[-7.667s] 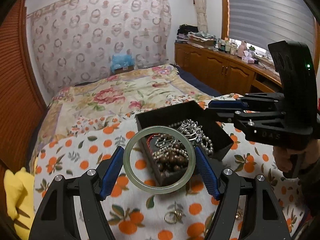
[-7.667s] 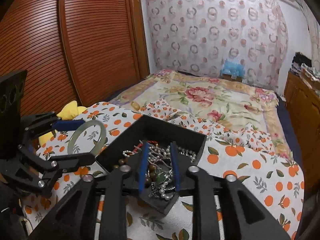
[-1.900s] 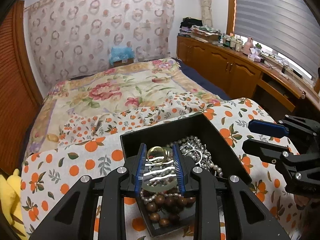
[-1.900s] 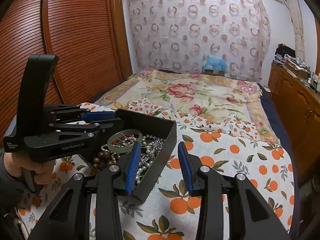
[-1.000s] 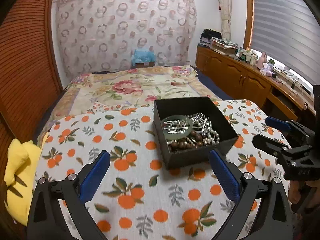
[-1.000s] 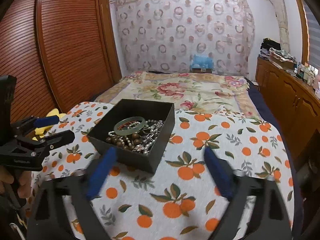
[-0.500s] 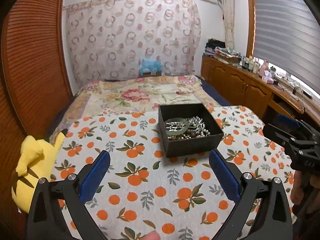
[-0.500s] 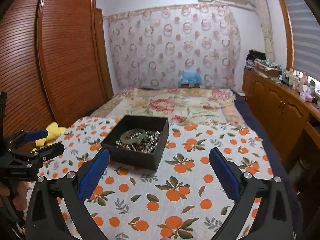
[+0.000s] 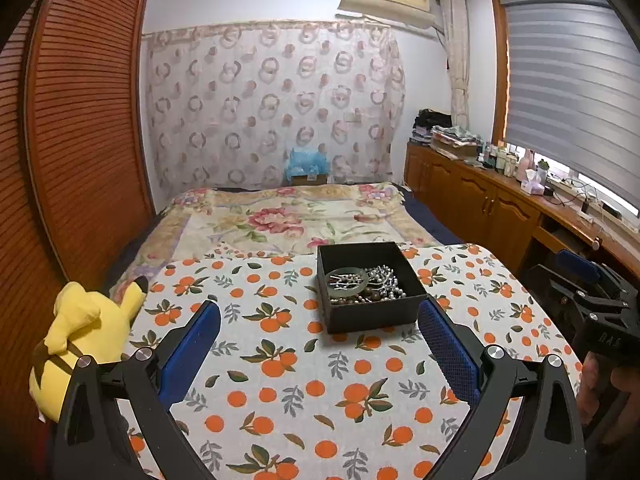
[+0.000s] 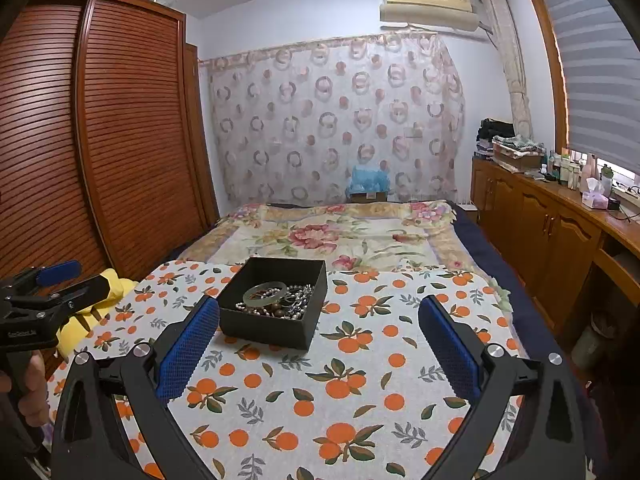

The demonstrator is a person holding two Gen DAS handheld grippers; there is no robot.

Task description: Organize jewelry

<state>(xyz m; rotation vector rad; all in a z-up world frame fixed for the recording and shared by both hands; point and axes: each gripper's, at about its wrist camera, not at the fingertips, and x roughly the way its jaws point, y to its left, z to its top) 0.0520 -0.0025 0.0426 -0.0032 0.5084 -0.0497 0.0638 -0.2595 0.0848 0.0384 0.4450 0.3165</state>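
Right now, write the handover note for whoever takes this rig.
Left gripper: open, holds nothing, above the orange-print cloth.
Right gripper: open, holds nothing.
Black box stands on the cloth ahead of both. The green bangle lies in it on the beads and chains.
Done: all visible jewelry is boxed.
Left: no loose pieces visible on the cloth; check the near edge, hidden by the grippers.

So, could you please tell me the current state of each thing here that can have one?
Left gripper: open, empty.
Right gripper: open, empty.
Black box: no lid on, upright on the tablecloth, holding jewelry.
Green bangle: lying flat in the box on top of the beads.
Yellow plush toy: lying at the cloth's left edge.
Window blind: lowered.
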